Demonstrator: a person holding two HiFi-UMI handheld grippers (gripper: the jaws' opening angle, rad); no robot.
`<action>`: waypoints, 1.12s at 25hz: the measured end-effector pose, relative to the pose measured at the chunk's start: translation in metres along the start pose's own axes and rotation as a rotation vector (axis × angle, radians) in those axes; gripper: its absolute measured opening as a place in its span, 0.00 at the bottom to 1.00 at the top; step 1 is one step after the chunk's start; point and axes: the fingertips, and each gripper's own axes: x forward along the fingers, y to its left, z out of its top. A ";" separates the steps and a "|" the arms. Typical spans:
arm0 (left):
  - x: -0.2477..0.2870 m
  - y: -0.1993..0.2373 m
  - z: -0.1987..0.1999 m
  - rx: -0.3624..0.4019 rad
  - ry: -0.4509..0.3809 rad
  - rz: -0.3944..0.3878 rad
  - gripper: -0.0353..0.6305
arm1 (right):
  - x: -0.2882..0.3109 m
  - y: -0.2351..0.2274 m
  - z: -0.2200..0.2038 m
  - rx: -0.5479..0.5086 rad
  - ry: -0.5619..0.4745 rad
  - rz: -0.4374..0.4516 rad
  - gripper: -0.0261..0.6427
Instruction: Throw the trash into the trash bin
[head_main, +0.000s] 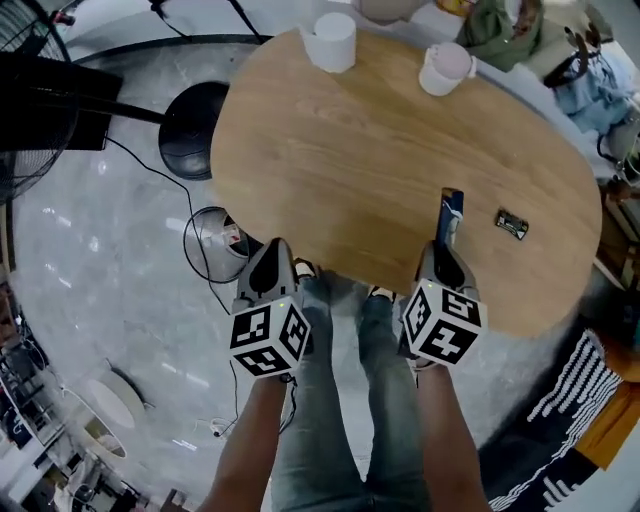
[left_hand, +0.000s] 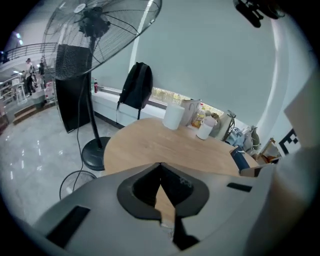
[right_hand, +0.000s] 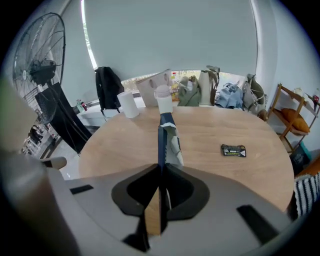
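item 1, nearest: left gripper (head_main: 272, 250), at the near left edge of the desk (head_main: 350, 160). its jaws are together and we find nothing between them.

item 2: right gripper (head_main: 443, 252), near right. its jaws are clamped on the lower end of a blue packet (head_main: 452, 210), which stands upright over the near part of the desk. we cannot tell whether it touches the wood. we judge the packet light, thin and crinkly, opened at the top, with a slick film that could slide out of a loose pinch. the flat lower end, where it is held, seems the best hold, since the opened top would fold.

item 3: wire bin (head_main: 212, 245), on the floor just off the desk's left edge, with something small in it. we take this for the trash bin, though we cannot be sure.

item 4: dark wrapper (head_main: 511, 224), lying flat on the desk near the packet's right, apart from it. we expect it to be light and limp, best pinched at one short end.

item 5, far: white cup (head_main: 333, 42) and pale mug (head_main: 443, 68), at the far edge of the desk.

item 6: fan base (head_main: 190, 118), on the floor, far left.
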 end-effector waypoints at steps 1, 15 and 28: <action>-0.007 0.006 -0.001 -0.019 -0.009 0.016 0.08 | -0.002 0.007 0.001 -0.020 0.000 0.014 0.11; -0.103 0.158 -0.026 -0.277 -0.130 0.290 0.08 | -0.008 0.184 0.000 -0.393 0.037 0.273 0.11; -0.160 0.286 -0.092 -0.533 -0.155 0.510 0.08 | 0.005 0.387 -0.078 -0.698 0.175 0.531 0.11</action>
